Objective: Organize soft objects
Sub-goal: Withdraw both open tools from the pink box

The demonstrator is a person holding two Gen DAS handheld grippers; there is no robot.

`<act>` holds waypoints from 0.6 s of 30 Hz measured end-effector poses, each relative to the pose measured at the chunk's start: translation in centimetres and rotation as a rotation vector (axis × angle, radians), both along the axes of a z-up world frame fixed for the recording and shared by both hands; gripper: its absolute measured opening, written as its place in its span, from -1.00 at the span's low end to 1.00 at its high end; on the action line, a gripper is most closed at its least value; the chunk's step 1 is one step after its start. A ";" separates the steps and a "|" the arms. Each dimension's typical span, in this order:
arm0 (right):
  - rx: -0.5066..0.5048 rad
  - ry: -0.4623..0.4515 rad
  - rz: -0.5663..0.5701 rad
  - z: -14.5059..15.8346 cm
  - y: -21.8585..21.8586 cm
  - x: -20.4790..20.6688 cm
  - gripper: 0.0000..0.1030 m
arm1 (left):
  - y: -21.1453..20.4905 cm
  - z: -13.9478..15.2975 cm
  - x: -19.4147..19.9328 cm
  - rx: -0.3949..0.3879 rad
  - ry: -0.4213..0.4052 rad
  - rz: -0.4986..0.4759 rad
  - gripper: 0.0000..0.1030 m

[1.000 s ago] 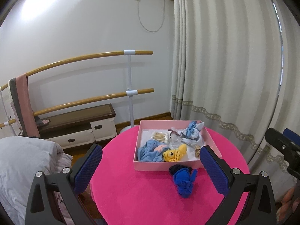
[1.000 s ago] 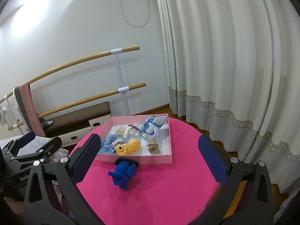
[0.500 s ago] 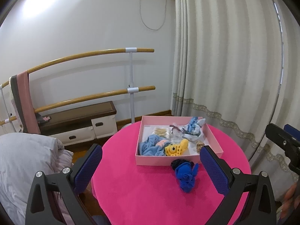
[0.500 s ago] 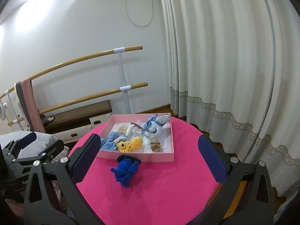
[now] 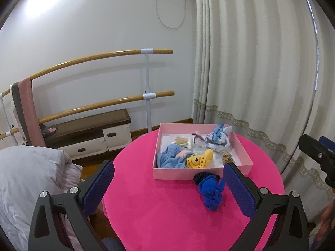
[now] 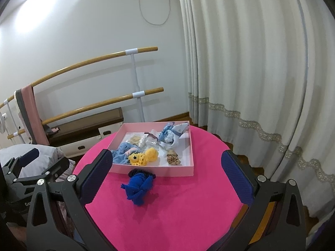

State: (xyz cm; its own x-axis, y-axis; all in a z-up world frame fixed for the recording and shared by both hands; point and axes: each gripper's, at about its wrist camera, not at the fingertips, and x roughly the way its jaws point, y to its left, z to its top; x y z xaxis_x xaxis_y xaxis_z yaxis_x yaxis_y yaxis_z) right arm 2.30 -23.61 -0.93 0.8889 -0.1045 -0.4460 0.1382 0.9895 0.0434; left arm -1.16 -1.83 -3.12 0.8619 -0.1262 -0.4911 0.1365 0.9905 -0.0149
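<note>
The blue knitted toy lies on the pink surface, just in front of the pink box. The yellow toy and the other soft things are inside the box. Both the left tool and the right tool are wide open and hold nothing. To do this well, I think a tool should come down over the blue toy's middle, squeeze softly, then lift it over the box wall.

Even, bright indoor light; glare blooms on the white wall at upper left in both views. Fisheye distortion bends the curtain, with dark vignetted corners.
</note>
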 end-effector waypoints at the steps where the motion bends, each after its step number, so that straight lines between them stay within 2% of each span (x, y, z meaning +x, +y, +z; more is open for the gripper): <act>1: 0.000 0.000 0.000 0.0 0.0 0.0 1.00 | -0.1 -0.1 0.1 0.000 0.002 -0.004 1.00; 12: 0.011 0.028 -0.011 -1.3 -0.4 0.8 1.00 | -0.6 -1.0 1.0 0.002 0.016 -0.005 1.00; 18: 0.019 0.062 -0.019 -2.8 -1.0 1.8 1.00 | -1.7 -2.5 2.3 0.022 0.052 -0.028 1.00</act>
